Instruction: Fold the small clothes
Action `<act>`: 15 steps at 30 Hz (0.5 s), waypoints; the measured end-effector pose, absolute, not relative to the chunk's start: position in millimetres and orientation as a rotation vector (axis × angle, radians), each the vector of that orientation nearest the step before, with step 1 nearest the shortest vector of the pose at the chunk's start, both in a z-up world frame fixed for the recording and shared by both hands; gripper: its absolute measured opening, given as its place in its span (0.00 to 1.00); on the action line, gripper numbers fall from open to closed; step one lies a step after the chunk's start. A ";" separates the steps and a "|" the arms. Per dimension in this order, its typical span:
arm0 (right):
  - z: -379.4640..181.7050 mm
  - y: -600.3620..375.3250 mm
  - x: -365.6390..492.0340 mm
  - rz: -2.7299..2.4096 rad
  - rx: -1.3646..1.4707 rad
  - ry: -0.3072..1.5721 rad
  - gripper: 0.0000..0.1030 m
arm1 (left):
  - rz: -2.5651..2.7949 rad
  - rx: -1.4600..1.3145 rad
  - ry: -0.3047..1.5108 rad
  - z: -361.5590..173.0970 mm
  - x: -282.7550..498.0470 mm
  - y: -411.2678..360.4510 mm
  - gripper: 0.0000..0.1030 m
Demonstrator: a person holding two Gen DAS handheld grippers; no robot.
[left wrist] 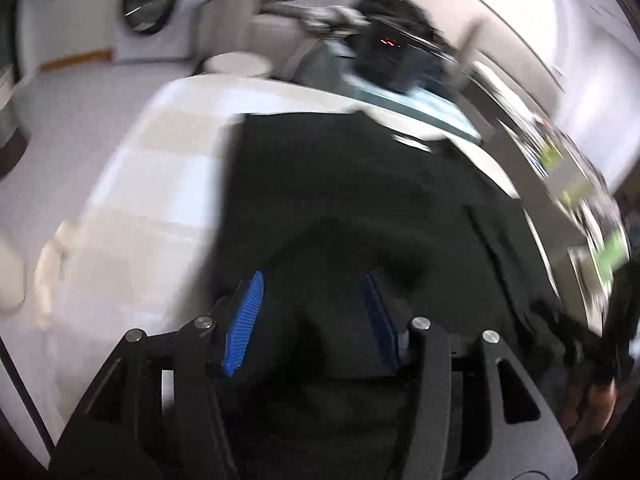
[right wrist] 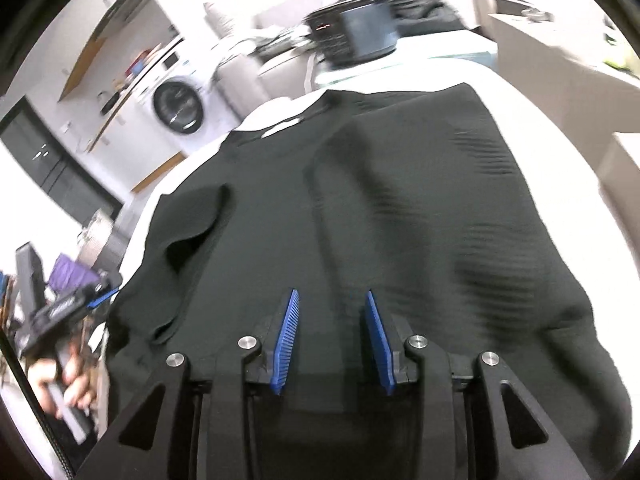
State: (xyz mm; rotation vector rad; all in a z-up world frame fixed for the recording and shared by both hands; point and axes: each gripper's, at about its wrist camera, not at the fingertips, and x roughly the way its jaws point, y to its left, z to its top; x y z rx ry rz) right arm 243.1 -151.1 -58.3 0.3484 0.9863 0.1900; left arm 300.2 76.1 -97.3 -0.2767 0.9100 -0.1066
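Both grippers, left (left wrist: 312, 320) & right (right wrist: 332, 340), jaws apart, nothing clamped. Black top (right wrist: 360, 208) lies flat on white table (right wrist: 560, 148), collar at 11 o'clock. Fabric prob soft, light, floppy; pinch hem edge, not mid-panel.

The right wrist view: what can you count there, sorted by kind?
Black garment spread on the white table: 1
Grippers, the right gripper and the left gripper, the latter held in a hand: 2
Washing machine: 1
Dark pot-like appliance at the far end: 1
Total: 5
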 end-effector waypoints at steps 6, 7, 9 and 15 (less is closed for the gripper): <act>-69.0 -167.7 242.2 0.168 0.347 1.027 0.35 | -0.213 -0.126 1.020 -124.1 299.7 19.0 0.47; -68.8 -168.2 242.0 0.171 0.341 1.024 0.35 | -0.216 -0.099 1.008 -122.4 294.5 17.4 0.47; -68.4 -171.8 238.8 0.170 0.319 1.023 0.35 | -0.225 -0.054 1.056 -121.5 283.3 16.3 0.47; -72.7 -172.3 235.5 0.178 0.331 1.019 0.35 | -0.194 -0.140 1.001 -89.2 282.0 32.9 0.47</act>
